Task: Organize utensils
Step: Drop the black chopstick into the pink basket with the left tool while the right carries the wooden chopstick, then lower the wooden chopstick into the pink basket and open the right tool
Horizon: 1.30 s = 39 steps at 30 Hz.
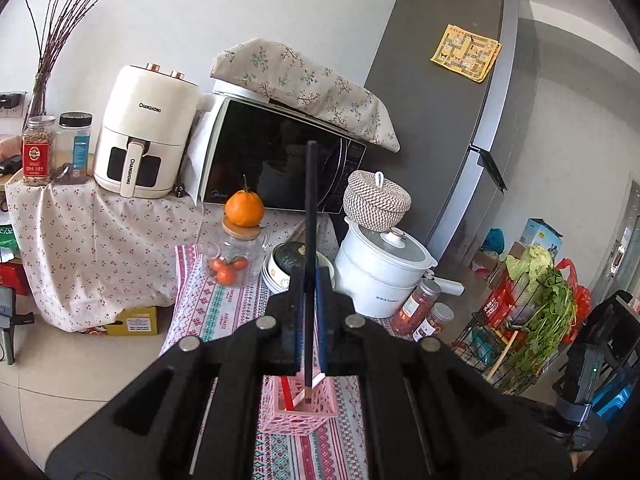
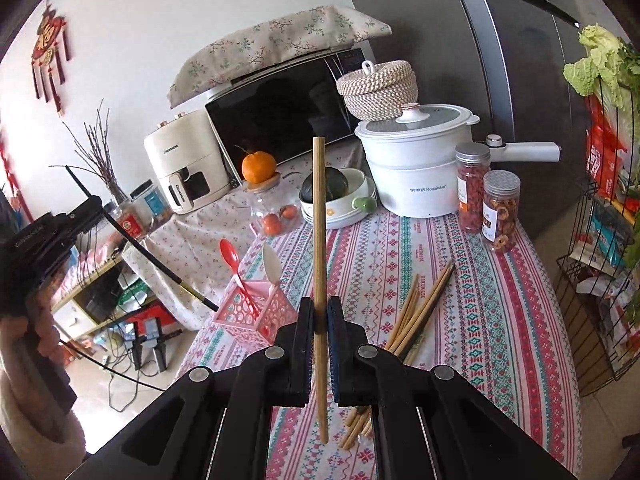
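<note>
Both claws are gripping: in the left view, the left gripper (image 1: 308, 292) is pinching a dark chopstick (image 1: 311, 200) upright at frame centre above the pink basket (image 1: 298, 412), while in the right view the right gripper (image 2: 319, 320) is clamping a bamboo chopstick (image 2: 319, 220) mid-shaft, light, stiff, likely slippery.
</note>
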{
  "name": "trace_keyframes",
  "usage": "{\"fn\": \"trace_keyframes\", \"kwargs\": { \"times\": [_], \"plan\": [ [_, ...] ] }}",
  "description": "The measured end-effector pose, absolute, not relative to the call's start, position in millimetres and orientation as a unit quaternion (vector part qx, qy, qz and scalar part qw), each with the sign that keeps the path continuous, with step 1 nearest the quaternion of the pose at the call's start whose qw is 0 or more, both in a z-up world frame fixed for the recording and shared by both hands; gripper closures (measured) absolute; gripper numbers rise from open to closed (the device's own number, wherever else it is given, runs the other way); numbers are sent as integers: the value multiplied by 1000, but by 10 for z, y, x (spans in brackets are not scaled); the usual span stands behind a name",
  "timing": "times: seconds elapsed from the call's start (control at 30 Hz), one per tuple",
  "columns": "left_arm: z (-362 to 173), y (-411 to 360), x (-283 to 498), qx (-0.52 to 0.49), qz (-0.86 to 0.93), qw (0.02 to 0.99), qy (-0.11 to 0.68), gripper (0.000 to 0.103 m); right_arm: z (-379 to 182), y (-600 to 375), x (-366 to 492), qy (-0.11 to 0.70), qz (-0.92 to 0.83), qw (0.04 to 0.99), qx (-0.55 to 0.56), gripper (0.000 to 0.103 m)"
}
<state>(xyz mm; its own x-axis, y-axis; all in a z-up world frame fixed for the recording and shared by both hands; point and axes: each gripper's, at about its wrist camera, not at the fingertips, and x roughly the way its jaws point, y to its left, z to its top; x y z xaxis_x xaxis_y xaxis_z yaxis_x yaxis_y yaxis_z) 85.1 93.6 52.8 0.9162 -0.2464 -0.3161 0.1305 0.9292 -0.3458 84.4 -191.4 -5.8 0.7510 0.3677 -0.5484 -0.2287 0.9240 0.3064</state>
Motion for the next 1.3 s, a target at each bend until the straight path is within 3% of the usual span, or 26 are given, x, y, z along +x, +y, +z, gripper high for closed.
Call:
{"fn": "trace_keyframes", "kwargs": {
  "times": [0.43, 0.5, 0.63, 0.83, 0.97, 1.3],
  "plan": [
    [74, 746, 1274, -125, -99, 949, 272, 96, -80, -1854, 857, 314, 162, 929, 108, 96],
    [79, 742, 1266, -129, -103, 947, 275, 90, -74, -1837, 856, 311, 165, 930, 107, 96],
    [154, 720, 1163, -123, -109, 950, 265, 50, -28, -1785, 854, 302, 170, 932, 103, 96],
    [103, 792, 1032, -126, -108, 941, 296, 28, 152, -1651, 851, 277, 182, 938, 105, 96],
    [-7, 866, 968, -125, -101, 932, 324, 21, 302, -1543, 880, 255, 185, 942, 110, 96],
    [-335, 996, 953, -105, -90, 905, 402, 19, 524, -1133, 1162, 205, 189, 952, 129, 96]
  ]
}}
